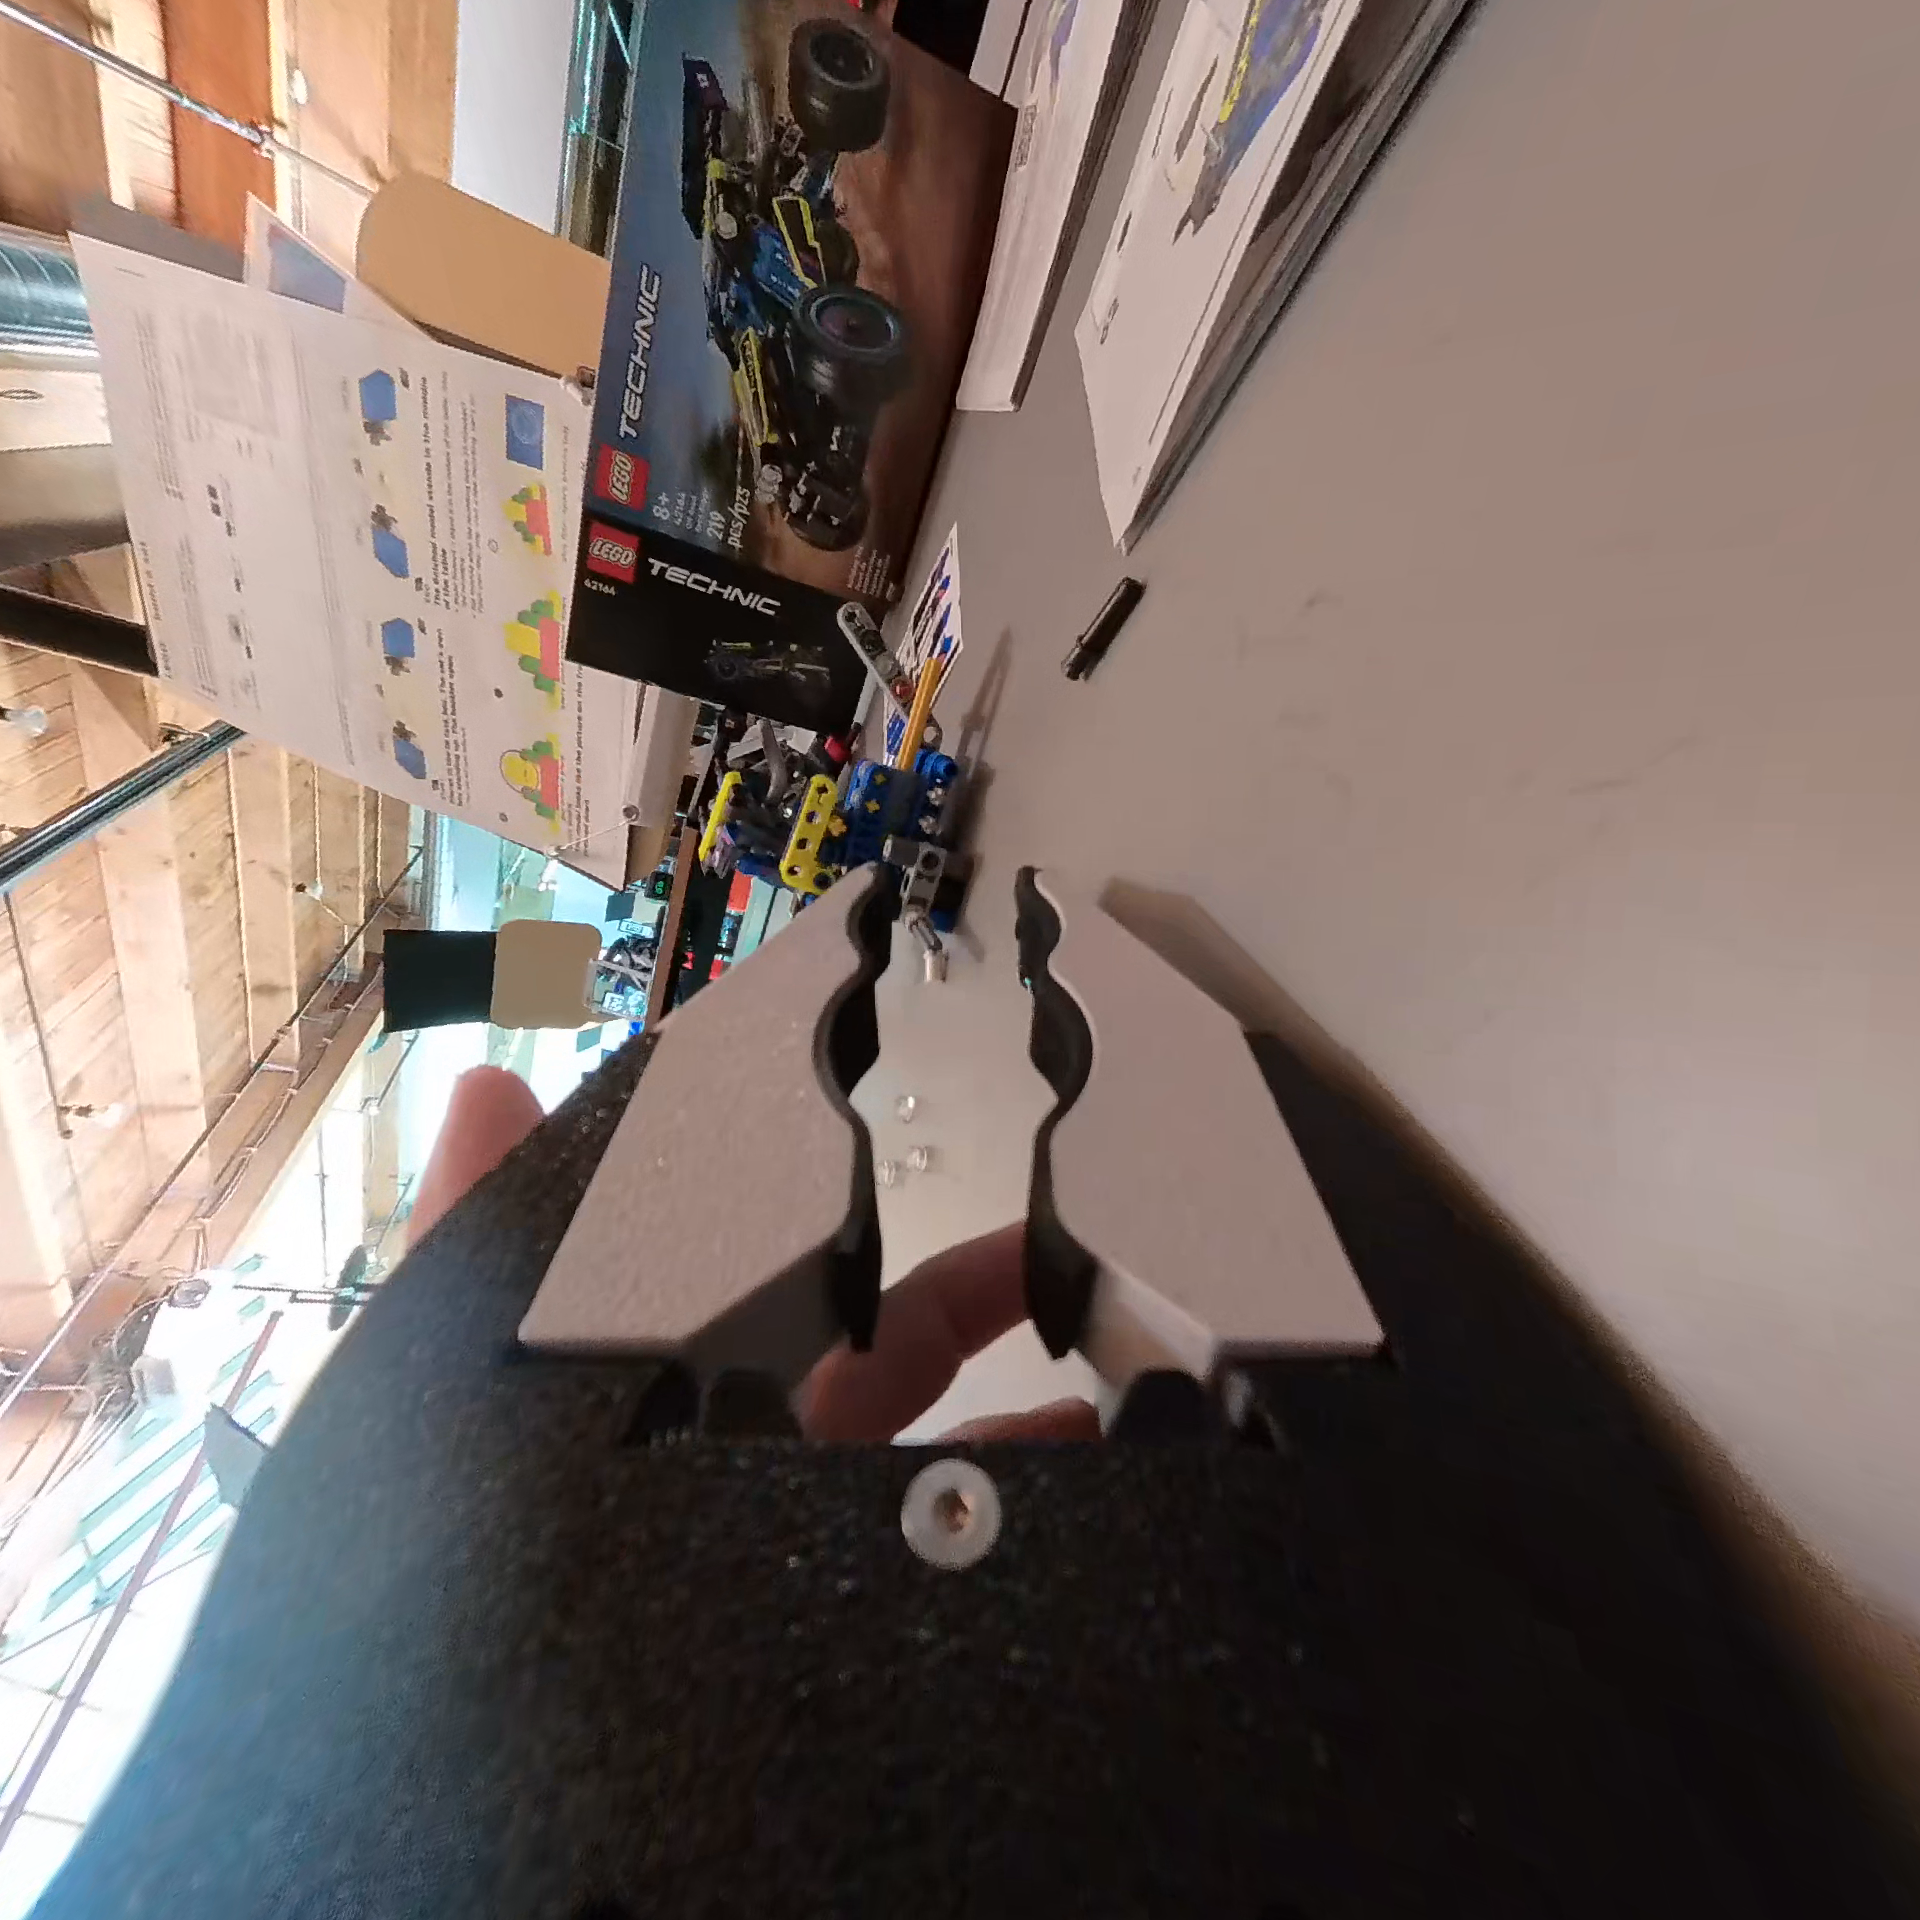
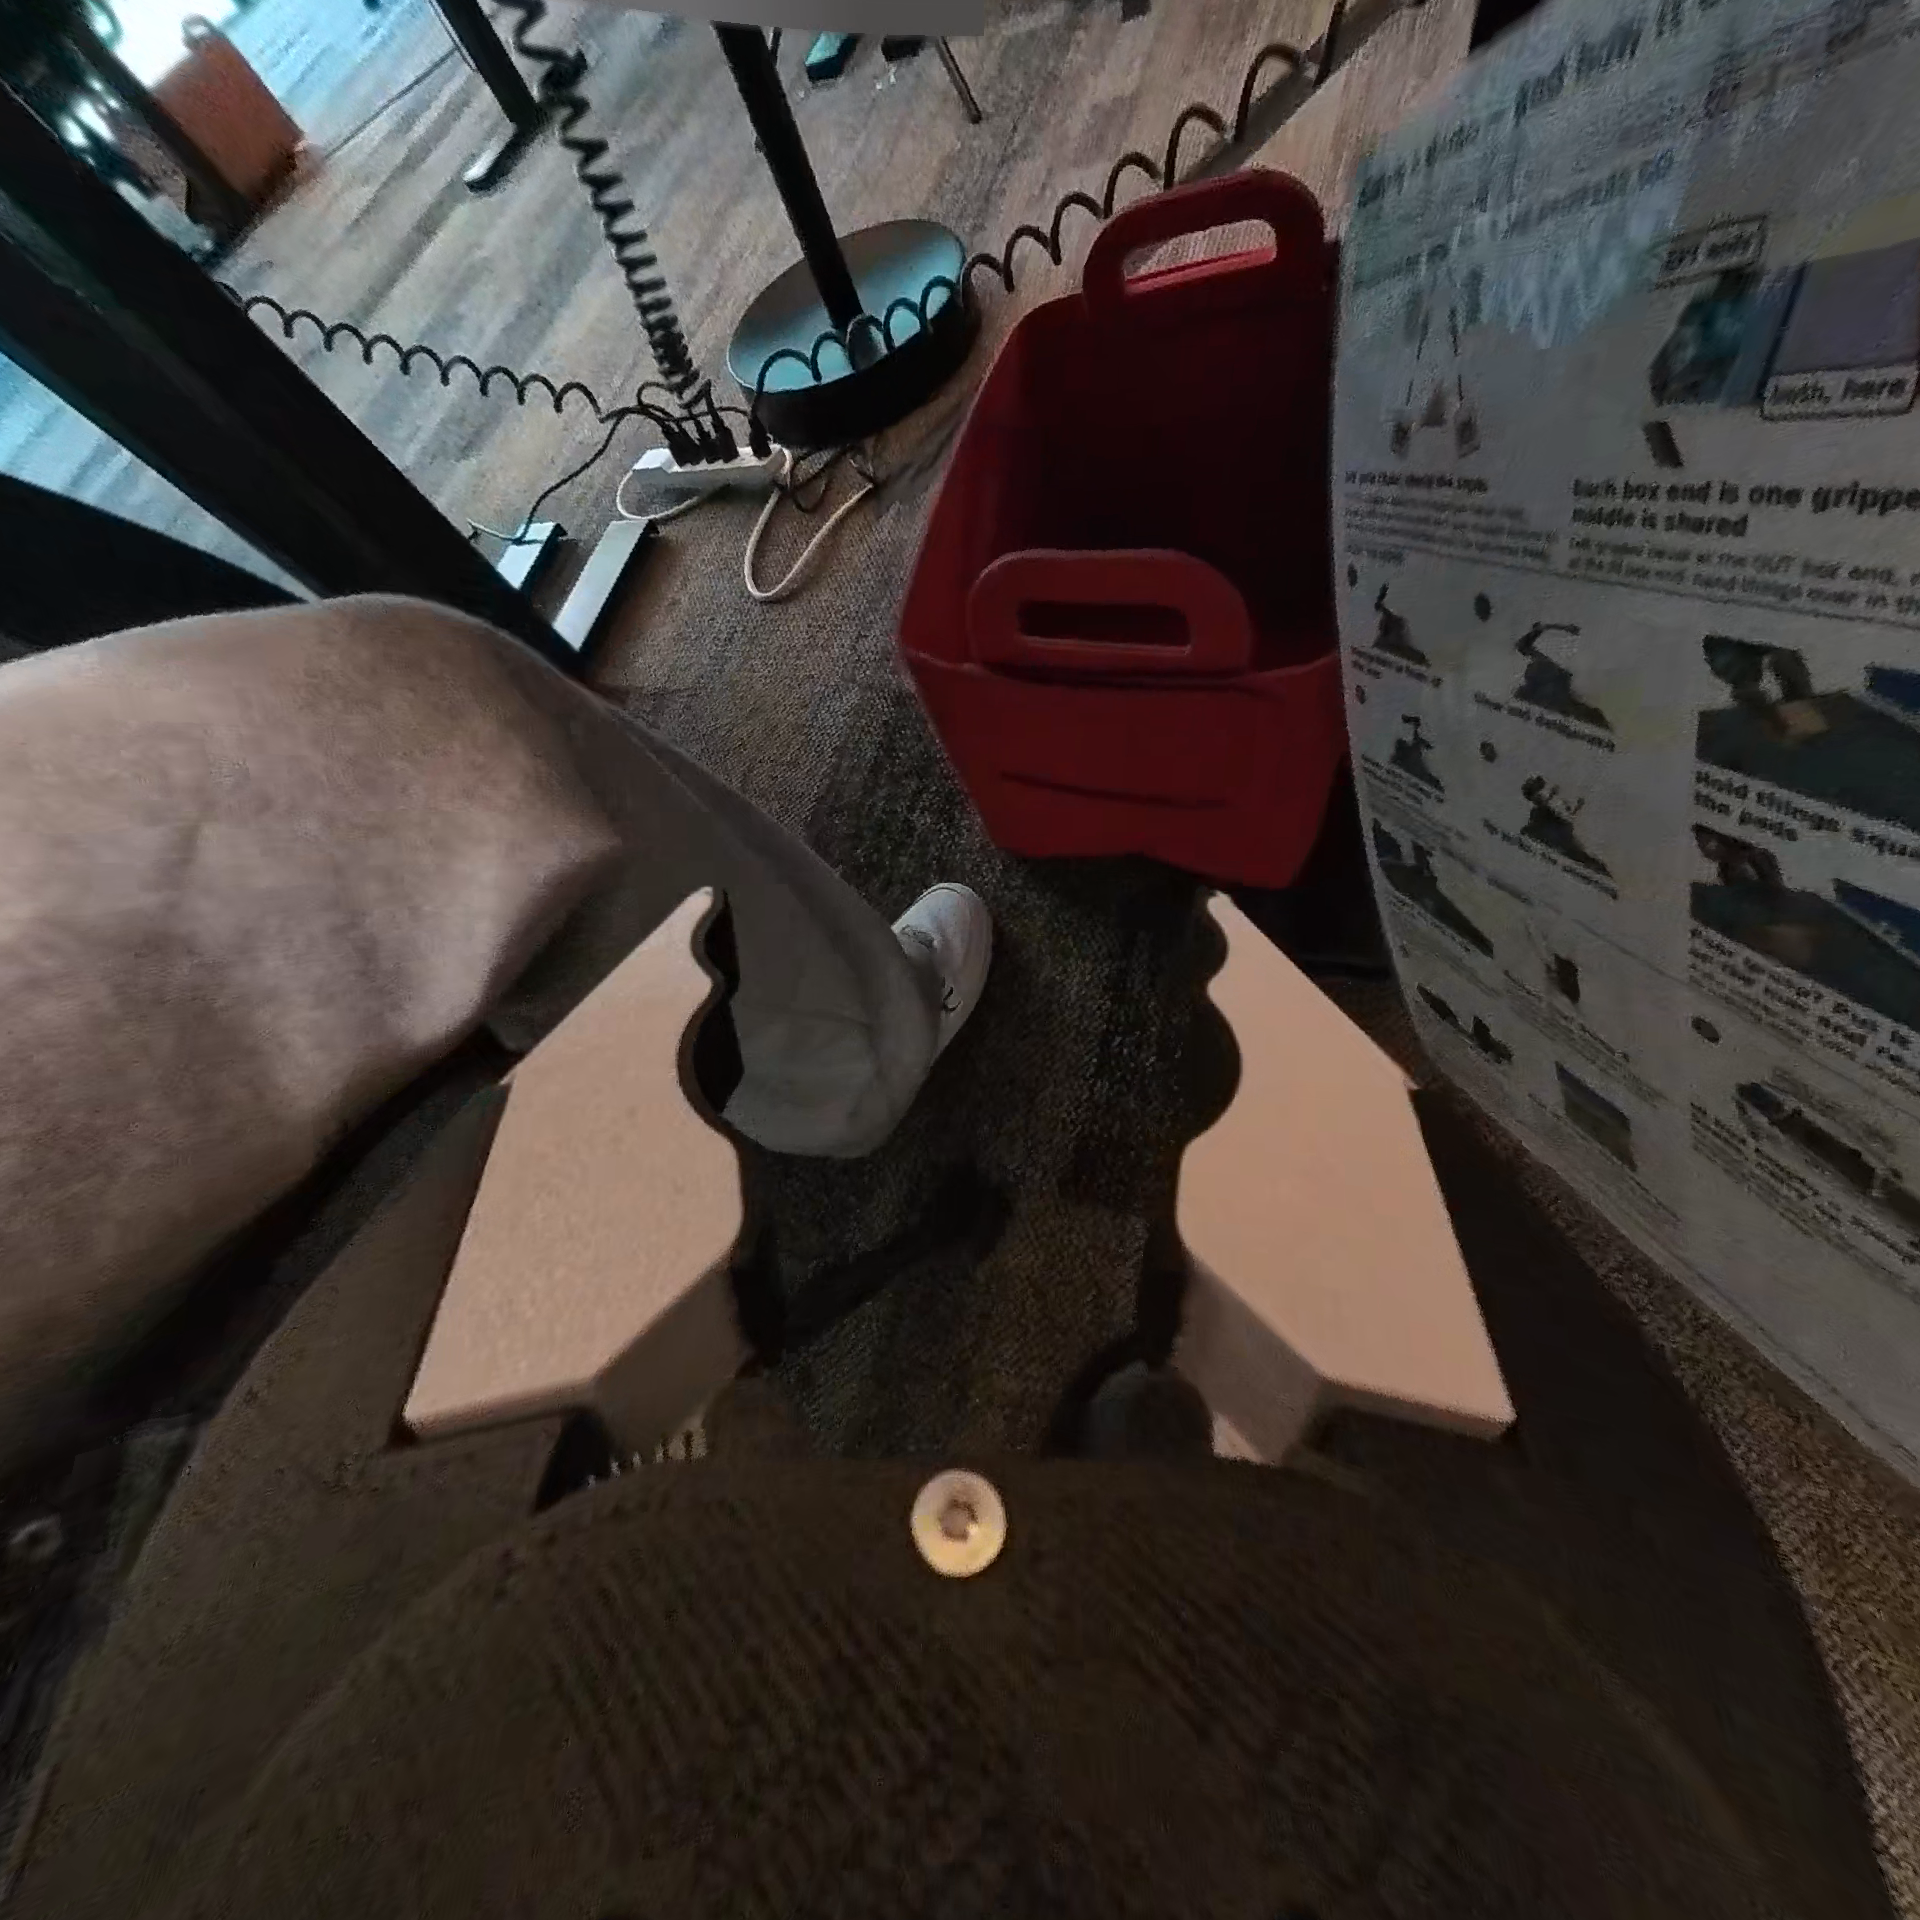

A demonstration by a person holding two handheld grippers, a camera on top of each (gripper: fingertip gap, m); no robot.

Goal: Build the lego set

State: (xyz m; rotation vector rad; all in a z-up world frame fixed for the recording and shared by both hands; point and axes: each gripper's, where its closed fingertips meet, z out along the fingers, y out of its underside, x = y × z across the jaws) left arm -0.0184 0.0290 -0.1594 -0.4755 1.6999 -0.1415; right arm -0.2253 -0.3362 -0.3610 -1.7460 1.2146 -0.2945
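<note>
The left wrist view is rolled on its side. A part-built blue, yellow and grey lego model stands on the grey table, just beyond my left gripper. That gripper is open and empty, with its tips close to the model's grey end piece. Small clear pieces lie on the table between its fingers. A small black piece lies apart on the table. My right gripper is open and empty, pointing down at the carpet below the table. No lego shows in the right wrist view.
The lego box, a sticker sheet and instruction booklets lie past the model. A printed paper sheet hangs behind. In the right wrist view are a red felt basket, a person's leg and white shoe, cables and a hanging sheet. The left gripper's tips are roughly 45 cm from the right gripper's.
</note>
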